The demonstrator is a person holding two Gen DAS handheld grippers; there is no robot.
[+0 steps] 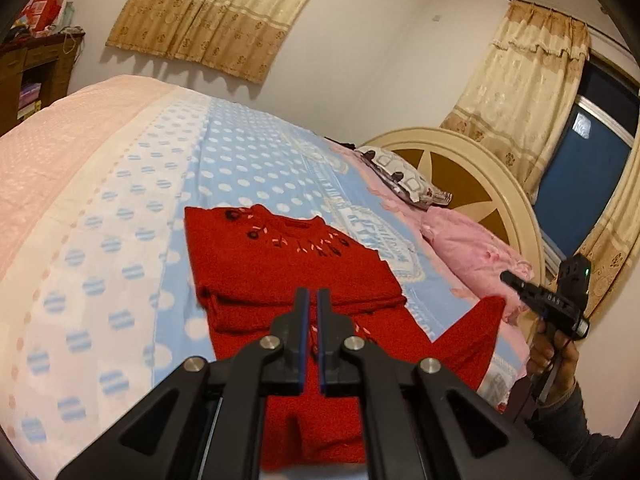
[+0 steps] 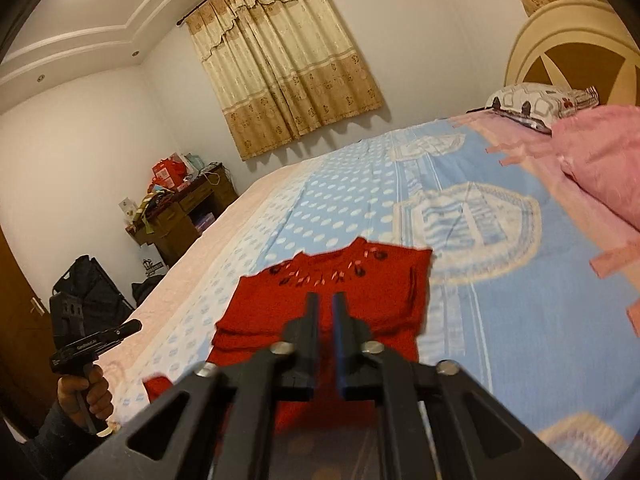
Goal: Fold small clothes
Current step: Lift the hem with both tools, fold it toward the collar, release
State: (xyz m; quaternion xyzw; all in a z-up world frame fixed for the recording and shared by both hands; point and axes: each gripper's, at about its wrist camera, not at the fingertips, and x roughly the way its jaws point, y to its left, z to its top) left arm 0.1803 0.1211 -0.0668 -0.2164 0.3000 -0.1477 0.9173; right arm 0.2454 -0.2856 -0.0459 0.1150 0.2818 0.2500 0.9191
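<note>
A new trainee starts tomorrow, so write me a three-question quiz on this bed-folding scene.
1. True or false: the red sweater lies on the floor.
2. The pile of clothes near the headboard is: A green, B pink, C black?
3. Are the left gripper's fingers spread wide or close together?
Key: 1 false, it lies on the bed cover; 2 B; 3 close together.
</note>
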